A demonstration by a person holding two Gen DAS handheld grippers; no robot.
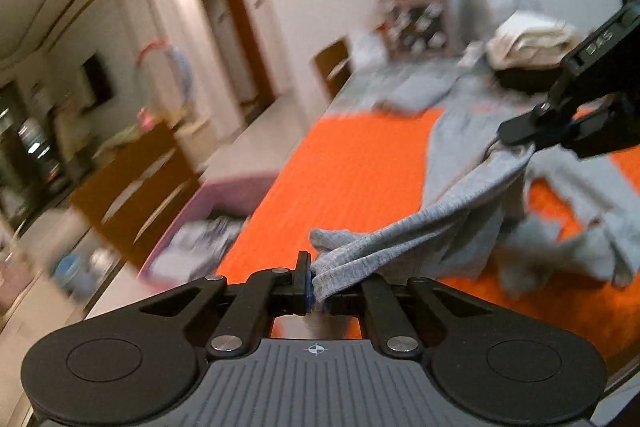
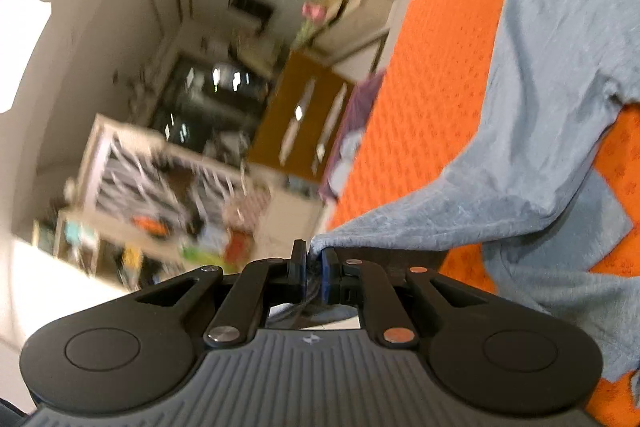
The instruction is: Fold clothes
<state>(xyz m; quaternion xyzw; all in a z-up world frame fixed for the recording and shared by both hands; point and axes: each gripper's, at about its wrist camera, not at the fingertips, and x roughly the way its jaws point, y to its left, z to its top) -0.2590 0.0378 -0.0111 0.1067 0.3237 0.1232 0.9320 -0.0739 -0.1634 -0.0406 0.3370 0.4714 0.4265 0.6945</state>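
Observation:
A light grey garment (image 1: 440, 227) lies rumpled on an orange bedspread (image 1: 352, 167). My left gripper (image 1: 310, 283) is shut on one edge of it, and the cloth bunches out to the right of the pads. From there a fold of the garment stretches up to my right gripper (image 1: 516, 137) at the upper right, which holds another edge lifted off the bed. In the right wrist view the right gripper (image 2: 314, 267) has a corner of the grey garment (image 2: 540, 107) pinched at its tips, with the jaws nearly together. The rest drapes over the orange bedspread (image 2: 432, 87).
A stack of pale folded laundry (image 1: 528, 43) and blue-grey bedding (image 1: 412, 91) sit at the far end of the bed. A brown wooden dresser (image 1: 132, 195) stands left of the bed across a strip of floor. A dark doorway (image 1: 228, 27) is beyond it.

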